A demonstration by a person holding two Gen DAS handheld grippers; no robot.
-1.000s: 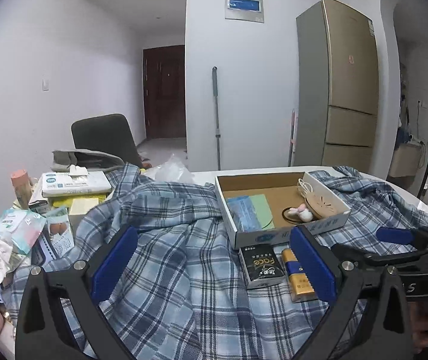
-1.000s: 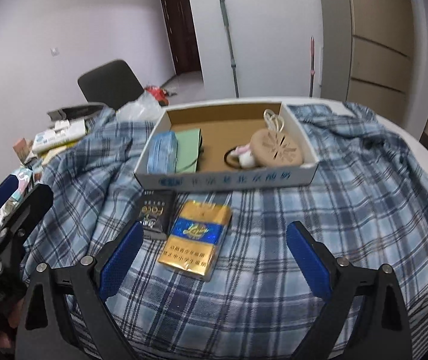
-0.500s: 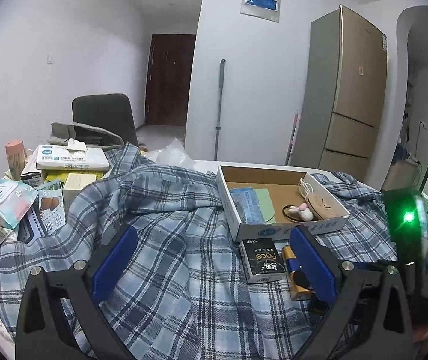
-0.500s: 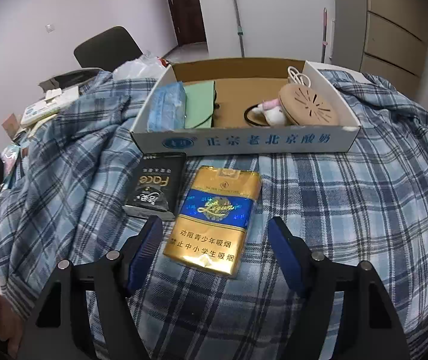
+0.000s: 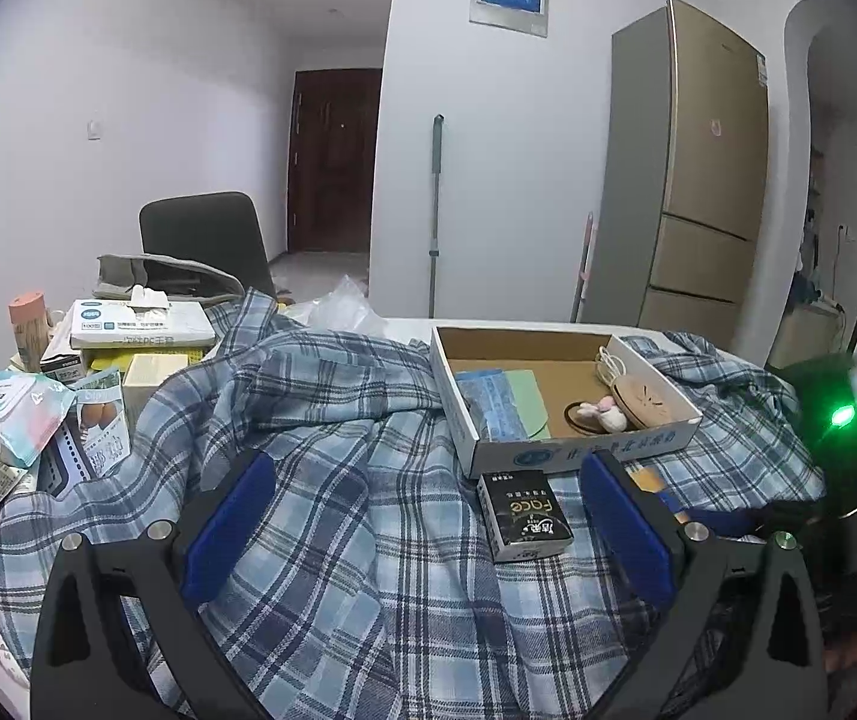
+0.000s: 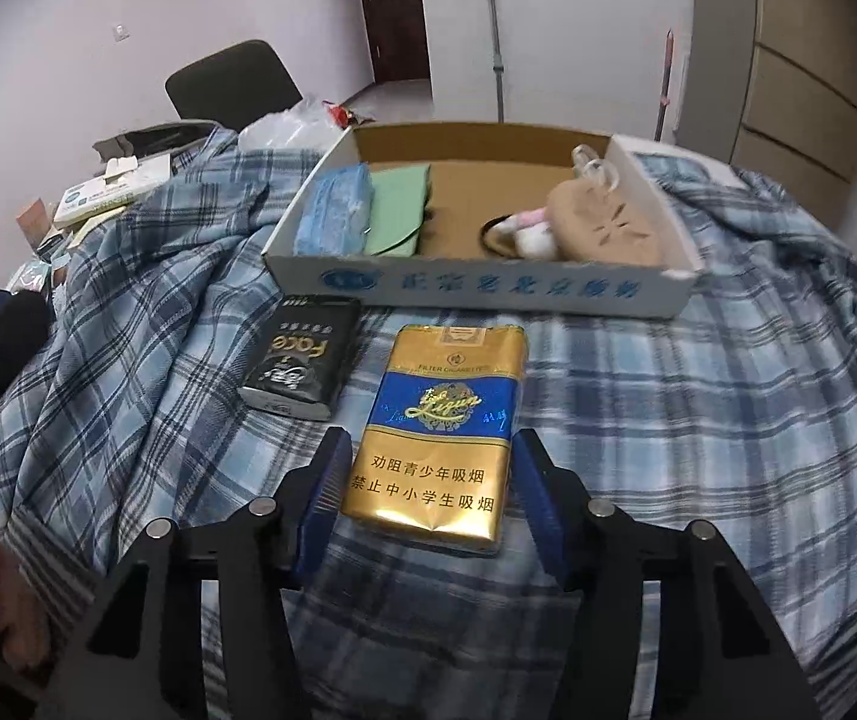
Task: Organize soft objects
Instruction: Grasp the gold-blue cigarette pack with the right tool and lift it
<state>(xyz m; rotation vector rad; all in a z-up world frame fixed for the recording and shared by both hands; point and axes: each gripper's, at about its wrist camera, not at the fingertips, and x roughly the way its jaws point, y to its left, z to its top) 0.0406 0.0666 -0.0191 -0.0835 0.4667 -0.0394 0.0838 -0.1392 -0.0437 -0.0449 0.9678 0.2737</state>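
Note:
A gold and blue soft cigarette pack lies on the plaid shirt in front of a white cardboard box. My right gripper straddles the pack's near end, its blue pads close to both sides; I cannot tell whether they touch. A black "Face" pack lies left of it and also shows in the left wrist view. My left gripper is open and empty above the shirt. The box holds a blue packet, a green pouch, a hair tie and a tan round pouch.
At the left stand tissue boxes, wipes packets and a pink cup. A dark chair stands behind the table. A fridge and a mop are against the far wall.
My right gripper has dropped forward onto the gold pack and its jaws have narrowed around it. My left gripper has tilted up a little and stayed open.

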